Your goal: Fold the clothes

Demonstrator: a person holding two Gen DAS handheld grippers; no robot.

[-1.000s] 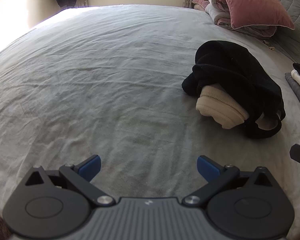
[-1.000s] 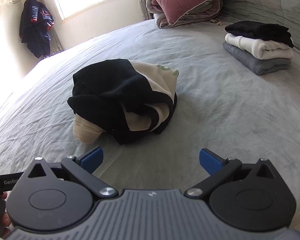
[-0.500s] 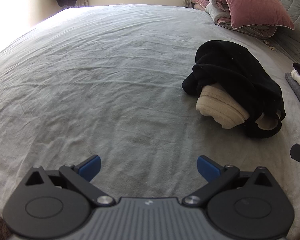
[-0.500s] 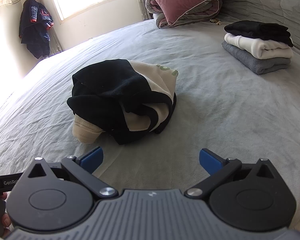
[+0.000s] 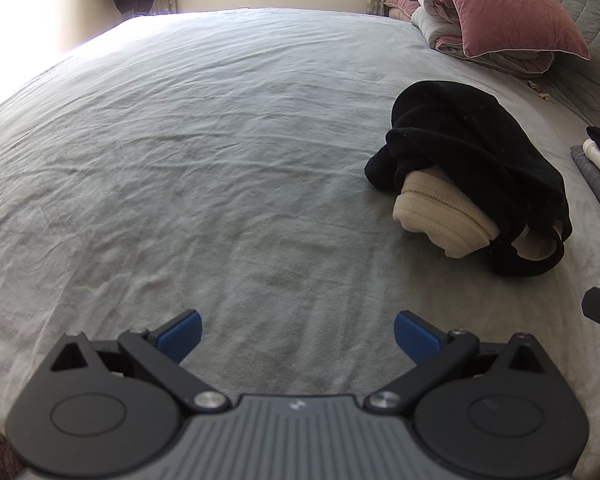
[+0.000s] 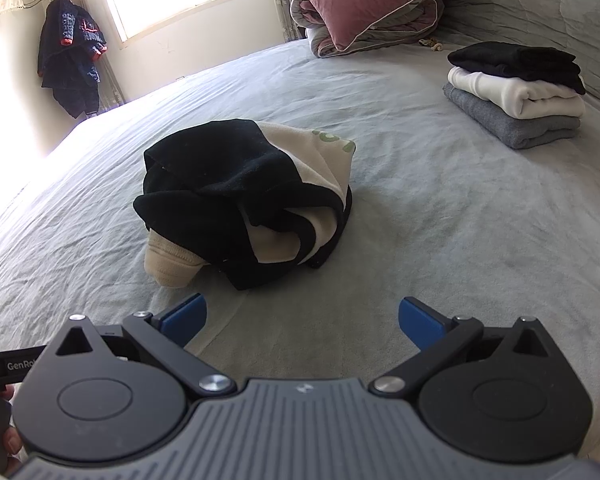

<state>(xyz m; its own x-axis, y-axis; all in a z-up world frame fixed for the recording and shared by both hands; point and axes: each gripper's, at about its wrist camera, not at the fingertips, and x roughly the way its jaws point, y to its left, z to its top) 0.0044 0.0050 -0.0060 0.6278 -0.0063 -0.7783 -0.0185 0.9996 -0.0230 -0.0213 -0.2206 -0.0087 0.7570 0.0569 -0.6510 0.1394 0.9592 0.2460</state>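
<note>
Right gripper (image 6: 302,316): your blue pads stand wide apart, holding nothing, low over the bed (image 6: 440,208).
Left gripper (image 5: 296,332): also spread and empty, aimed at bare sheet.
Crumpled garment (image 6: 244,196): a black-and-cream bundle mid-bed, just ahead of your right gripper; from the left one it lies off to the right, well apart.
Nearer hand: your right (judging by both views).
Long axis: none readable while it is balled up.
Folded stack (image 6: 516,92): near the headboard edge.
</note>
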